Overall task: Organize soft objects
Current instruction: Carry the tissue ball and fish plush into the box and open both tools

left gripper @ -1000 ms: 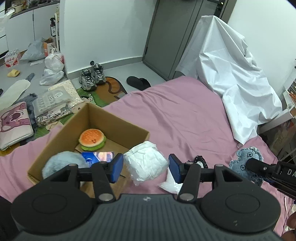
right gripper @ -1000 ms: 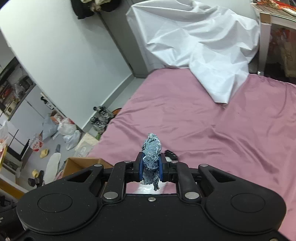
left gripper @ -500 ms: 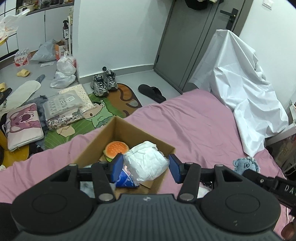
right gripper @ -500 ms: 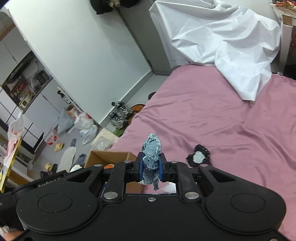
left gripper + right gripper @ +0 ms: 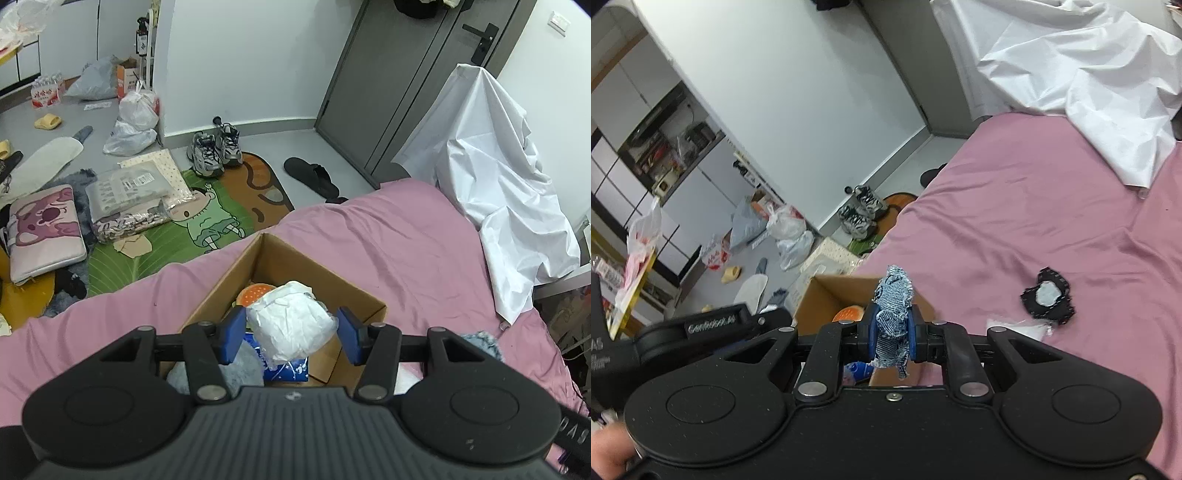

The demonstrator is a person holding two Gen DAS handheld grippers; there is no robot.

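Observation:
My left gripper (image 5: 291, 338) is shut on a crumpled white soft bundle (image 5: 291, 323), which hangs over the open cardboard box (image 5: 325, 275) on the pink bed. Inside the box lie a burger plush (image 5: 255, 293), a grey-blue fluffy toy (image 5: 238, 369) and a blue patterned packet (image 5: 286, 369). My right gripper (image 5: 892, 332) is shut on a frayed denim soft toy (image 5: 894, 317), just right of the box (image 5: 827, 291), whose burger plush (image 5: 849, 314) peeks out. The left gripper's body (image 5: 713, 323) shows at the left of the right wrist view.
A black-and-white fabric piece (image 5: 1049, 295) and a white scrap (image 5: 1015, 326) lie on the pink sheet (image 5: 1052, 206). A white cloth (image 5: 491, 177) drapes the bed's far right corner. Shoes (image 5: 214, 151), bags and cushions crowd the floor beyond the bed's left edge.
Both grippers have travelled toward the box with their loads. The white bundle went from beside the box to over it, and the box has come into the right wrist view.

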